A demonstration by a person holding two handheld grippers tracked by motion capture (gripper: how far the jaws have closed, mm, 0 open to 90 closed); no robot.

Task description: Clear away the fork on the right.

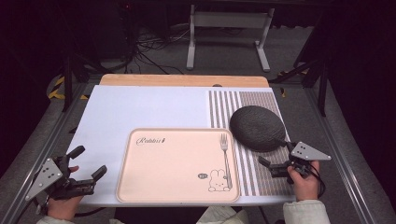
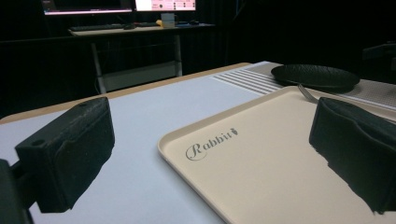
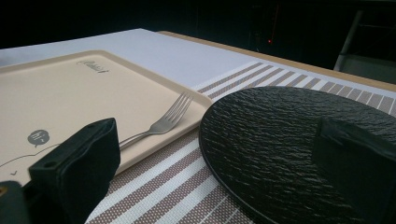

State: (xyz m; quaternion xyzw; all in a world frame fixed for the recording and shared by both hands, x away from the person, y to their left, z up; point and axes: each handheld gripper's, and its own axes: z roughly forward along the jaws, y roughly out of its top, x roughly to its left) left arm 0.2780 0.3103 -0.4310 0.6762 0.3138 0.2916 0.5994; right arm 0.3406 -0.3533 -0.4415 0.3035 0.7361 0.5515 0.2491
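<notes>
Though flat, fork (image 1: 226,157) tines away

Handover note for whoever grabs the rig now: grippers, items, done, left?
Left gripper: open, holding nothing, beside the tray's left edge.
Right gripper: open, holding nothing, over the striped mat, just short of the black plate.
Fork: lies along the tray's right side.
Done: nothing gripped yet.
Left: likely the plate or fork first; right gripper is nearest both.
</notes>
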